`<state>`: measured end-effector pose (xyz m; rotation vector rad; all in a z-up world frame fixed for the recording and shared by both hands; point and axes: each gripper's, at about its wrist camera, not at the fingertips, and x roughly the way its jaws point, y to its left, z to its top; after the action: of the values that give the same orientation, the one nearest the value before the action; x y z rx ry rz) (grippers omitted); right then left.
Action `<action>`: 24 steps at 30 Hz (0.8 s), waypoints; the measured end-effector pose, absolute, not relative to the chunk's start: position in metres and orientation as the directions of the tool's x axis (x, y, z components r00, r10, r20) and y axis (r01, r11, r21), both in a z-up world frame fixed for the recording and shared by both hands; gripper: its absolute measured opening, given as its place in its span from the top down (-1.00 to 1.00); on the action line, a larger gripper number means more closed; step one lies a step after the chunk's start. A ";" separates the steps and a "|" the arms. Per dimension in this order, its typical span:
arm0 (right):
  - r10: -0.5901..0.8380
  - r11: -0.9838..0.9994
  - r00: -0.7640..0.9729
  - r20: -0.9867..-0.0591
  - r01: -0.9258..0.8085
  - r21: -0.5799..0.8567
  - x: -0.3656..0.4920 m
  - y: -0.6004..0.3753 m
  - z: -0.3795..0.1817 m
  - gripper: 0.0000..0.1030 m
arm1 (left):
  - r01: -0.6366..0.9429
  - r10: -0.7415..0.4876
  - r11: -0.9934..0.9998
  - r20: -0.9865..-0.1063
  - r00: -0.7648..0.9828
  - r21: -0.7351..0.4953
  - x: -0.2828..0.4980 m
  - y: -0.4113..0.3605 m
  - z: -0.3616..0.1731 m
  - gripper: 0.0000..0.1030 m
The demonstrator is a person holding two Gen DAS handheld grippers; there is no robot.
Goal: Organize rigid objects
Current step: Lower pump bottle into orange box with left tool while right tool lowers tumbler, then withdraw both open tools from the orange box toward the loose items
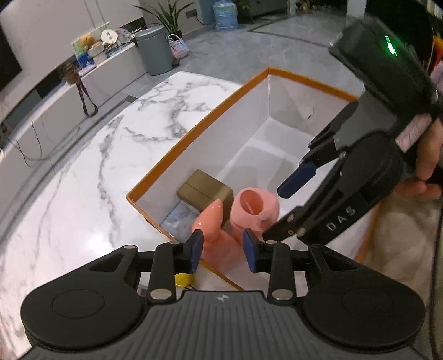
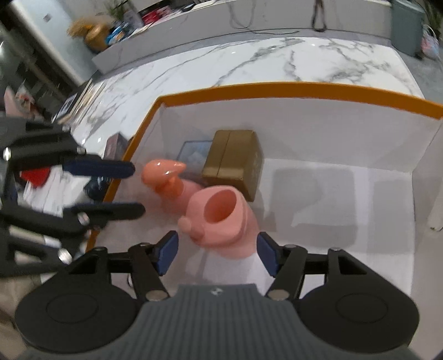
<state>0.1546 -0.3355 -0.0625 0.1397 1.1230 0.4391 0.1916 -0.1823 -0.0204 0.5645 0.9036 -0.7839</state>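
- The left gripper point(image 1: 223, 250) points steeply down over the near corner of an orange-rimmed white box point(image 1: 199, 126) standing on the marble counter point(image 1: 83, 166). Its blue-padded jaws are part open, and the pads are clear of the pink piece seen between them.
- The right gripper point(image 2: 217, 253) also tilts steeply down inside the box. Its jaws stand wider, one on each side of the pink hollow cup-shaped object point(image 2: 221, 218), and a gap shows at each pad, so nothing is gripped.
- In the left wrist view, a hand point(image 1: 426, 166) holds the right gripper's handle at the right edge, with a green light on its housing.
- The pink hollow object point(image 1: 254, 210) lies on the box floor with its opening facing up towards the cameras.
- A second pink object with a pointed, glossy tip point(image 2: 166, 177) lies just beside it, nearer the box corner, under the left gripper.
- A brown cardboard carton point(image 2: 235, 163) sits behind both pink pieces and touches or nearly touches them. A flat bluish packet point(image 2: 193, 151) lies beneath its far side.
- The rest of the box floor is bare white.
- A small yellow item point(image 1: 184, 278) shows on the counter under the left jaws, outside the box.
- Beyond the counter stand a grey bin point(image 1: 153, 49) and a potted plant point(image 1: 169, 16).
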 end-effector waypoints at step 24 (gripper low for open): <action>0.366 0.930 0.334 -0.868 -0.154 0.333 0.162 -0.316 -0.081 0.53 | 0.643 -0.401 0.766 -0.790 0.465 -0.010 0.191 -0.142 0.002 0.22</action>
<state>0.1616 -0.3162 -0.0814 0.2043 1.1836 0.3429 0.1906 -0.1422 0.0023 0.3082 0.8758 -0.6532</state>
